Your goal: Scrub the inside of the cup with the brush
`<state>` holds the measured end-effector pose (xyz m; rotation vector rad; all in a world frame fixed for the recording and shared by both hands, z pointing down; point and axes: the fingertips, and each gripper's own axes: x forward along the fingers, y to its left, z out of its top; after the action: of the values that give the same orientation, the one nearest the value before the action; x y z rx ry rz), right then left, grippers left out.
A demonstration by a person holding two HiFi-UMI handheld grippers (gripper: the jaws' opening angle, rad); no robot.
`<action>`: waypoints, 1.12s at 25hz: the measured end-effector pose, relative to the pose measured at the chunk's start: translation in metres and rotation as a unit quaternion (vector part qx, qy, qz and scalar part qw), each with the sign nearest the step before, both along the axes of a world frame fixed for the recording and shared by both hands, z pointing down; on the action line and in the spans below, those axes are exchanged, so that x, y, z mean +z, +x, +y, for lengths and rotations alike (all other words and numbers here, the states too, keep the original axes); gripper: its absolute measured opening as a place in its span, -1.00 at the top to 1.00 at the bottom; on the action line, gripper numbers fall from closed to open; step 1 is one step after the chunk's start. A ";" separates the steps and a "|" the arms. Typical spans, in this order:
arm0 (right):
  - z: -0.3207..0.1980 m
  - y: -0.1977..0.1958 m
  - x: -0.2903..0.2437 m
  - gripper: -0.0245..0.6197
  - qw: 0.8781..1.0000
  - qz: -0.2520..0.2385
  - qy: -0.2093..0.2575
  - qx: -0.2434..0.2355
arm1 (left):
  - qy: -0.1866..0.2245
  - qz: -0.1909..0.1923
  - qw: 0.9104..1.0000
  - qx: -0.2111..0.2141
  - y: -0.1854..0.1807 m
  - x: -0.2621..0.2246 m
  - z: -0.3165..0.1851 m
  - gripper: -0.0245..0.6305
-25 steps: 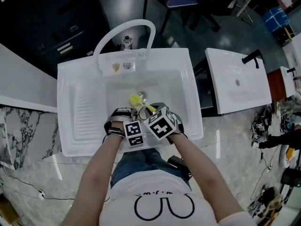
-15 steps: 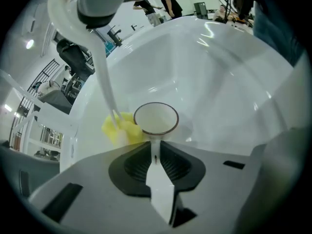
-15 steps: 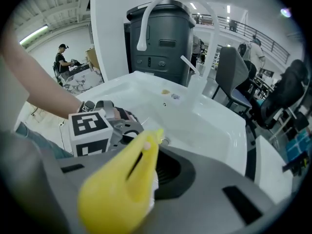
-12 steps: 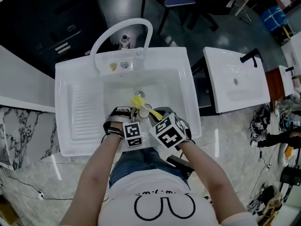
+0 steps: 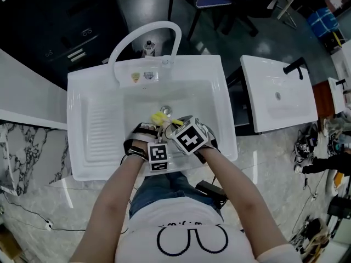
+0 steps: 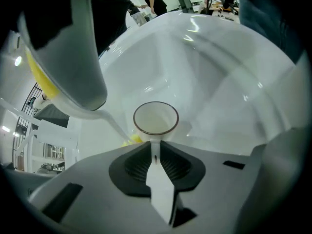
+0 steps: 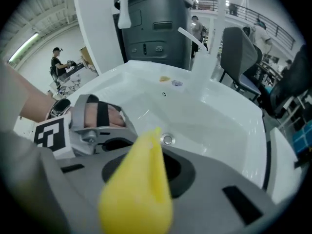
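Cup [image 6: 156, 118] is pinched by its handle in left hand-held gripper [image 6: 156, 154], yellow brush [image 7: 139, 189] clamped in right hand-held gripper [image 7: 146, 168], nr sink [image 5: 214, 108] front edge; bristles should be twisted inside w/ cup held steady.

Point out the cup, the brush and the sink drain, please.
cup [image 6: 156, 122], left gripper view, inner wall.
brush [image 7: 139, 189], right gripper view, yellow body.
sink drain [image 7: 167, 140], right gripper view, metal centre.

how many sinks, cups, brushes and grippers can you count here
sinks: 2
cup: 1
brush: 1
grippers: 2
total: 6
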<state>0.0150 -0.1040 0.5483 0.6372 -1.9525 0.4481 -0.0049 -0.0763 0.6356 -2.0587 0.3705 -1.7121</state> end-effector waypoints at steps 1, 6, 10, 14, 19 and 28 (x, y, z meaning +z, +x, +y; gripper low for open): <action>-0.005 0.004 0.004 0.81 1.000 -0.005 -0.008 0.015 | -0.001 -0.001 1.000 0.000 0.000 0.000 0.000 0.72; -0.022 0.026 0.019 0.80 0.992 -0.045 -0.065 0.101 | -0.011 0.004 1.000 -0.012 -0.004 0.000 0.003 0.72; -0.027 0.040 0.021 0.80 0.981 -0.076 -0.096 0.148 | -0.026 0.018 0.999 -0.042 -0.012 0.002 0.003 0.72; -0.024 0.058 0.020 0.80 0.970 -0.105 -0.112 0.188 | -0.050 0.029 0.996 -0.074 -0.018 0.006 0.005 0.72; -0.012 0.082 0.013 0.81 0.973 -0.085 -0.097 0.192 | -0.098 0.063 0.982 -0.148 -0.029 0.012 0.002 0.73; 0.000 0.088 -0.054 0.81 0.979 -0.108 0.024 0.171 | -0.183 0.125 0.932 -0.288 -0.046 0.018 -0.010 0.73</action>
<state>0.1031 -0.1042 0.4941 0.9984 -2.0663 0.7092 -0.0506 -0.0861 0.6536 -2.6425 0.8660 -1.9531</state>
